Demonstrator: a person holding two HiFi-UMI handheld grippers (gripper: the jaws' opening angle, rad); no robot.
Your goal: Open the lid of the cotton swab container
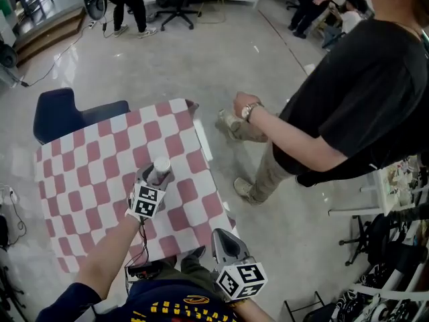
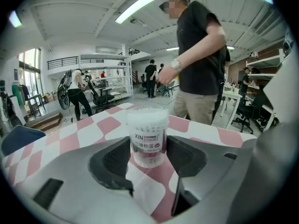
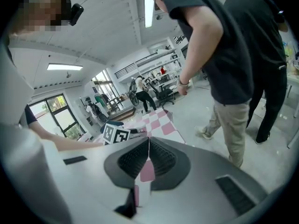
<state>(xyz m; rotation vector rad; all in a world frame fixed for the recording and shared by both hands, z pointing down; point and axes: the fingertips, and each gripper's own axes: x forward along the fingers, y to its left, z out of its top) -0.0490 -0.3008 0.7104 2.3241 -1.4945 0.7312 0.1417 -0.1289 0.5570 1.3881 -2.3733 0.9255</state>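
Observation:
The cotton swab container (image 1: 161,169) is a clear round tub with a white lid, standing upright near the middle of the pink-and-white checked table (image 1: 100,173). In the left gripper view the container (image 2: 147,136) sits between the black pads, its lid on, with both pads against its lower sides. My left gripper (image 1: 155,178) (image 2: 148,157) is shut on it. My right gripper (image 1: 220,236) (image 3: 148,149) hangs off the table's near right corner, jaws closed together with nothing between them.
A person in a black shirt (image 1: 348,106) stands close to the table's right side, one hand (image 1: 242,104) held out over the floor. A dark blue chair (image 1: 64,113) stands at the far left corner. Shelving and clutter (image 1: 395,193) fill the right edge.

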